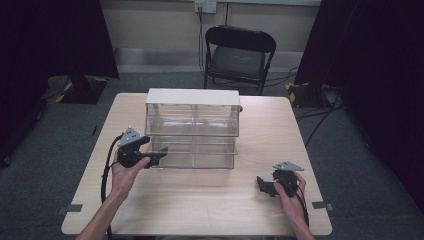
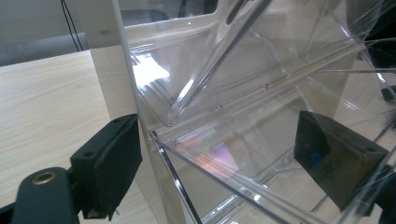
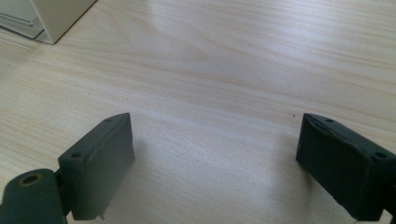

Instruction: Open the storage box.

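Grey floor [image 1: 45, 145], dark curtains [image 1: 380, 75], black chair [image 1: 239, 55] behind pale wood table [image 1: 200, 200]. Clear box [image 1: 192, 127] centre-back, long axis side to side, lower tier stepping toward near edge. Left gripper [image 1: 154, 159] spread wide astride its lower left corner. Right gripper [image 1: 264, 186] jaws wide apart, empty, over bare tabletop.

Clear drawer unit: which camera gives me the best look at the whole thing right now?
High view: the clear drawer unit shows whole on the table. The left gripper view catches one lower drawer close between open jaws; the right gripper view just a corner.
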Tool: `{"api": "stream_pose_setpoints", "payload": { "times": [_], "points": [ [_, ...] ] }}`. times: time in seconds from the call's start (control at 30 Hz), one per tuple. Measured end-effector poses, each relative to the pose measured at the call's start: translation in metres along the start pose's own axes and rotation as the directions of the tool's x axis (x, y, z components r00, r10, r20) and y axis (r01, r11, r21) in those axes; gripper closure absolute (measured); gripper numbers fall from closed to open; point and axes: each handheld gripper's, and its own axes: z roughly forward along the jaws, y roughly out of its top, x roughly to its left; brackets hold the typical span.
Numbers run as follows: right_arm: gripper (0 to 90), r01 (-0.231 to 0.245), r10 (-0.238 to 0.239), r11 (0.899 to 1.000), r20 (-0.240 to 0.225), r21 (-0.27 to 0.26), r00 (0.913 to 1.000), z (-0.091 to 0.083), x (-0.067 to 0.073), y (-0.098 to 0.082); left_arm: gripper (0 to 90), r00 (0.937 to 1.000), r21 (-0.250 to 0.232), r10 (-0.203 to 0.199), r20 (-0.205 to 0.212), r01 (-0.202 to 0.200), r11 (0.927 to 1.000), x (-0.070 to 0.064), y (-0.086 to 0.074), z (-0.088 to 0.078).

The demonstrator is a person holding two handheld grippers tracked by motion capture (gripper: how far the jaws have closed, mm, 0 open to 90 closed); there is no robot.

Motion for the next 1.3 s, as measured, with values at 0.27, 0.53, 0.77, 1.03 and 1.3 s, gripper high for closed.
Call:
{"api": "stream_pose_setpoints", "payload": {
  "times": [0.27, 0.53, 0.77, 1.03, 1.3],
  "points": [
    [10.4, 0.000, 0.000, 1.000, 0.000, 0.000, 1.0000, 0.0000, 0.0000, 0.0000, 13.5, 0.9999, 0.008, -0.006, 0.010, 0.006, 1.0000, 0.0012, 0.0016, 0.0002],
    [10.4, 0.000, 0.000, 1.000, 0.000, 0.000, 1.0000, 0.0000, 0.0000, 0.0000, 13.6, 0.9997, -0.001, -0.005, 0.022, 0.005, 1.0000, 0.0023, 0.0021, -0.0010],
    [10.4, 0.000, 0.000, 1.000, 0.000, 0.000, 1.0000, 0.0000, 0.0000, 0.0000, 13.6, 0.9998, -0.001, 0.001, 0.022, -0.001, 1.0000, 0.0026, 0.0040, -0.0019],
    [10.4, 0.000, 0.000, 1.000, 0.000, 0.000, 1.0000, 0.0000, 0.0000, 0.0000, 13.4, 0.9998, -0.012, -0.006, 0.021, 0.006, 0.9999, 0.0017, 0.0061, -0.0026],
    [10.4, 0.001, -0.001, 1.000, 0.000, 0.000, 1.0000, 0.0000, 0.0000, 0.0000, 13.3, 0.9997, -0.023, -0.012, 0.023, 0.012, 0.9997, 0.0020, 0.0074, -0.0034]
  ]
}}
